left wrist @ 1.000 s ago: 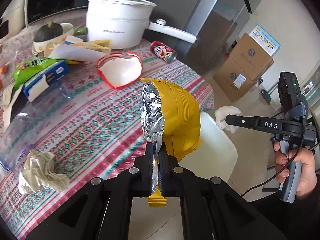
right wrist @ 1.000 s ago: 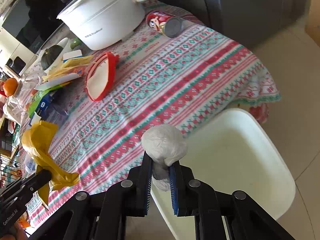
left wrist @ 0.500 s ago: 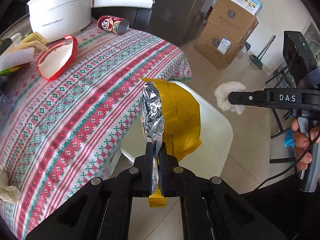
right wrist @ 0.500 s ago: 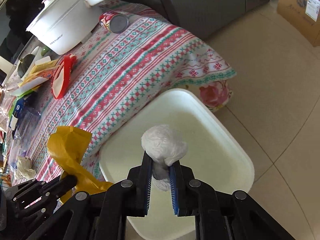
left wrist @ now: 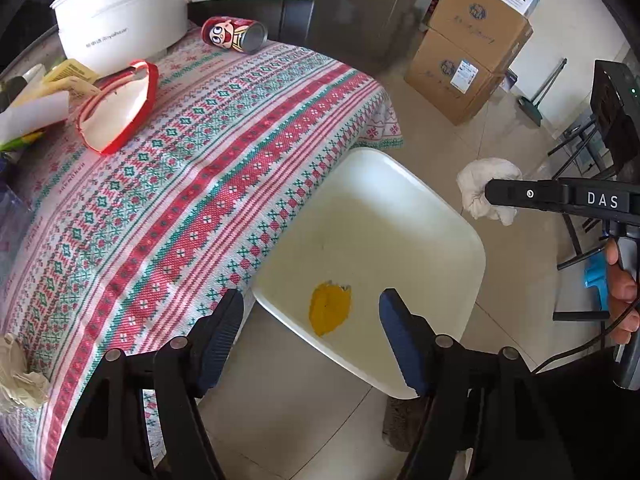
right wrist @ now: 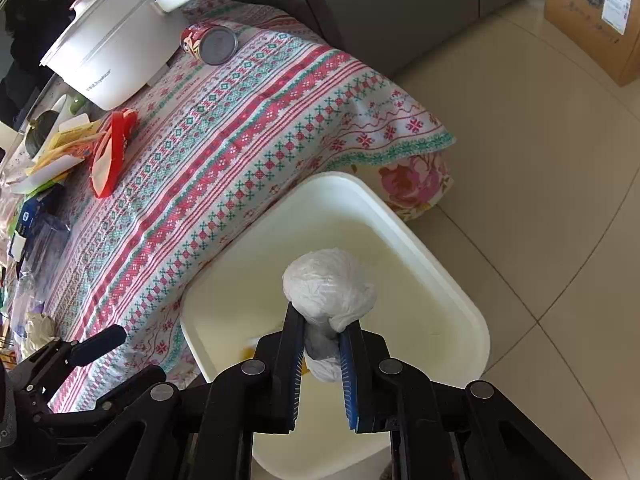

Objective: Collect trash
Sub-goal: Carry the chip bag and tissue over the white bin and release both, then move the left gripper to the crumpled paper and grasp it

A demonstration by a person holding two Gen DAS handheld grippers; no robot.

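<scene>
Left hand-held gripper (left wrist: 311, 312) opening, empty, yellow wrapper (left wrist: 329, 308) in bin (left wrist: 472, 248), right hand-held gripper (right wrist: 320, 344) clamping tissue wad (right wrist: 329, 285)

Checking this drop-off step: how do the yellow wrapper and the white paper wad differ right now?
The yellow wrapper lies loose inside the white bin, while the white paper wad is above it. The left gripper is opening with nothing between its fingers; the right gripper is clamped on the wad. The wrapper looks flat, the wad bunched into a ball. Both are trash for that bin.
</scene>
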